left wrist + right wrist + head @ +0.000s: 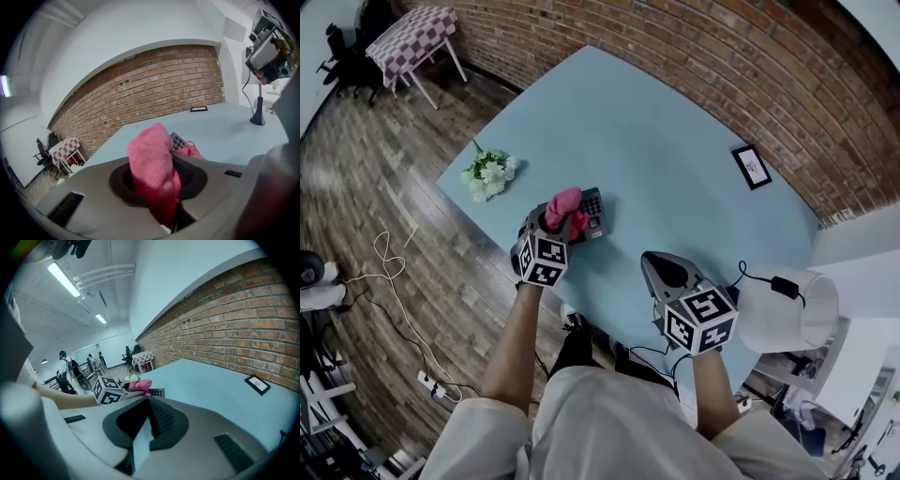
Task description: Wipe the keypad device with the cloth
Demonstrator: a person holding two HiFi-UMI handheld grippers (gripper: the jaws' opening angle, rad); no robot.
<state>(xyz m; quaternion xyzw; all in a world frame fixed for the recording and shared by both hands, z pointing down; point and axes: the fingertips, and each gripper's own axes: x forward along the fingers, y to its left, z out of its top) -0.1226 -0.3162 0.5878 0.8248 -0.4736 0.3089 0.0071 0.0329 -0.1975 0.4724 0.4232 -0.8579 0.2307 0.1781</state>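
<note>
Where the head view looks down, the left gripper (pixel 555 225) holds the pink cloth (pixel 563 206) against the keypad device (pixel 594 214) near the blue table's (pixel 675 169) front edge, and the cloth covers the device's near end. The left gripper view shows the jaws clamped on the cloth, with only a few keys peeking out behind it. The right gripper view shows the right gripper (pixel 151 416) with its jaws pressed together and empty, off to the device's side.

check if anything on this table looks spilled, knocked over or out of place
Nothing spilled or damaged. Only oddity: the white flowers lie loose on their side near the table corner, with no vase. The keypad device sits flat.
</note>
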